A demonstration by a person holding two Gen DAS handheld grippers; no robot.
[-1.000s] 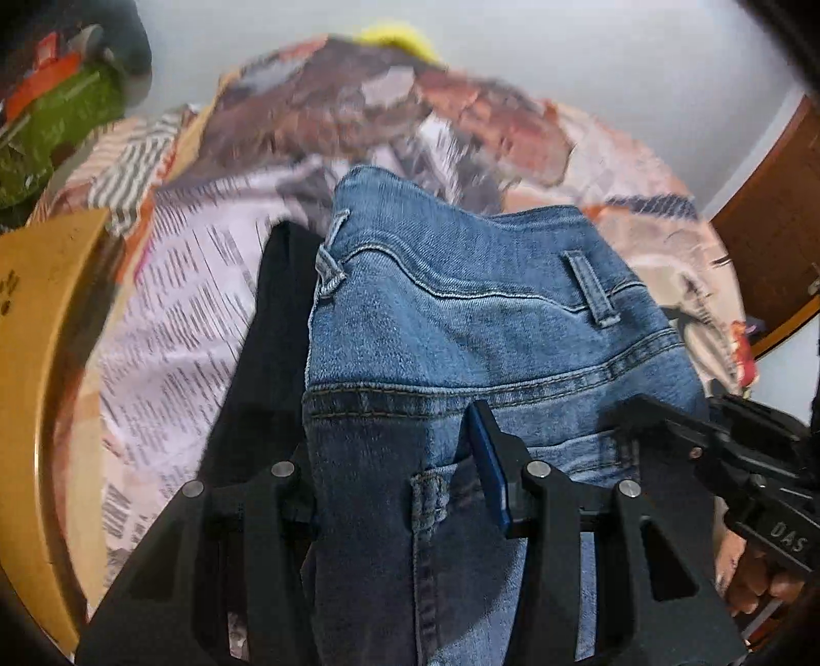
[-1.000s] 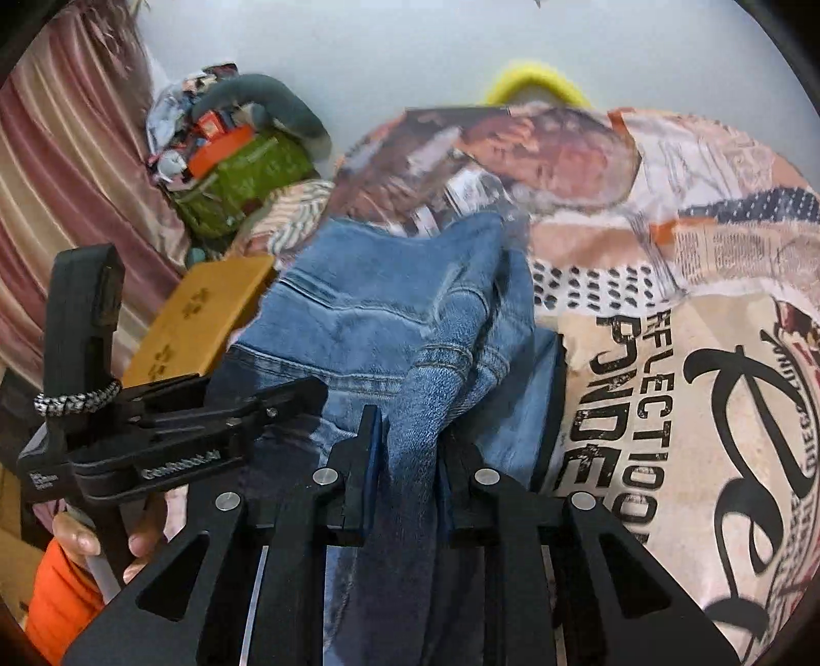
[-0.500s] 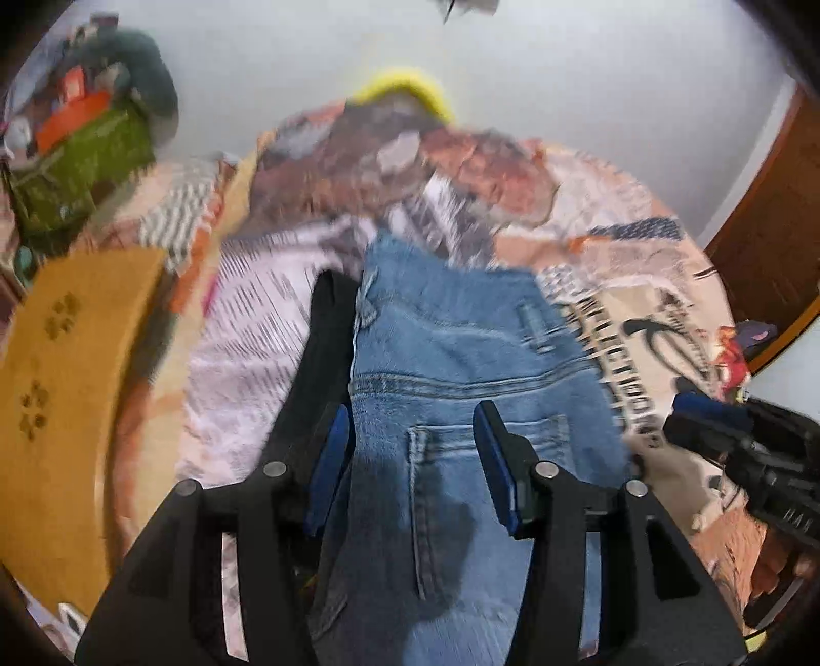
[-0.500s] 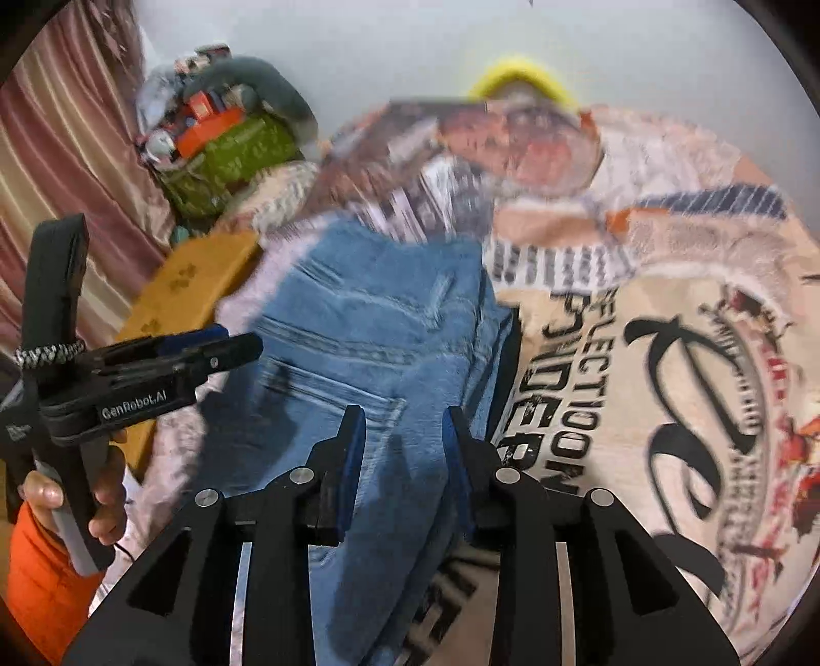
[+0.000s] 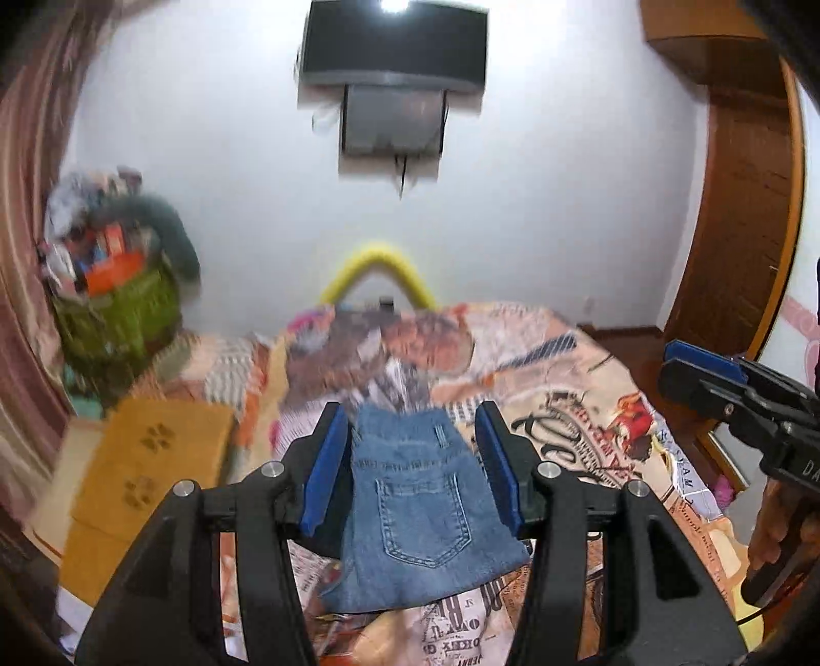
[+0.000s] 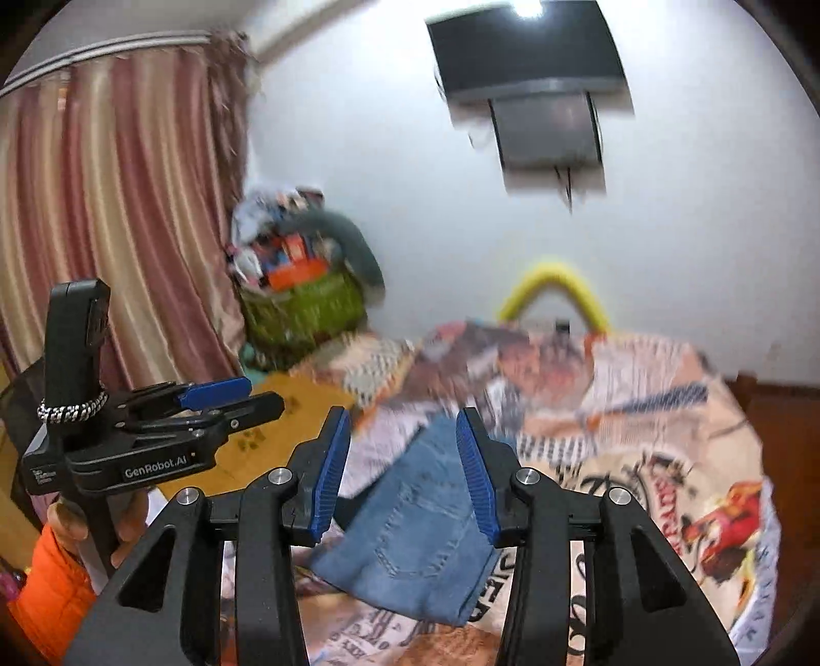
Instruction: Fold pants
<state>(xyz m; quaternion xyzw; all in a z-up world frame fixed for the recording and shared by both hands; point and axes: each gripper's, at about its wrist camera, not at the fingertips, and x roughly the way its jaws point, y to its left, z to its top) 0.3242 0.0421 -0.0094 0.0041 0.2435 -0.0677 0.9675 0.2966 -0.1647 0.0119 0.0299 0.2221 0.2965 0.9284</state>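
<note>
The blue jeans [image 5: 417, 507] lie folded into a compact stack on the printed bedspread [image 5: 589, 410], back pocket up. They also show in the right wrist view [image 6: 425, 527]. My left gripper [image 5: 412, 466] is open and empty, raised well above the jeans. My right gripper [image 6: 405, 471] is open and empty too, also lifted clear of them. The left gripper appears in the right wrist view [image 6: 246, 394], and the right gripper in the left wrist view [image 5: 687, 363], each held off to the side.
A yellow-brown mat [image 5: 148, 461] lies left of the bed. A green basket of clutter [image 5: 118, 307] stands by the curtain [image 6: 118, 215]. A wall-mounted TV [image 5: 394, 46] and a yellow foam arch [image 5: 379, 266] are behind. A wooden door [image 5: 738, 169] is at the right.
Both grippers let go of the jeans, opened wide and pulled up and back from the bed. The jeans now lie folded on the bedspread.
</note>
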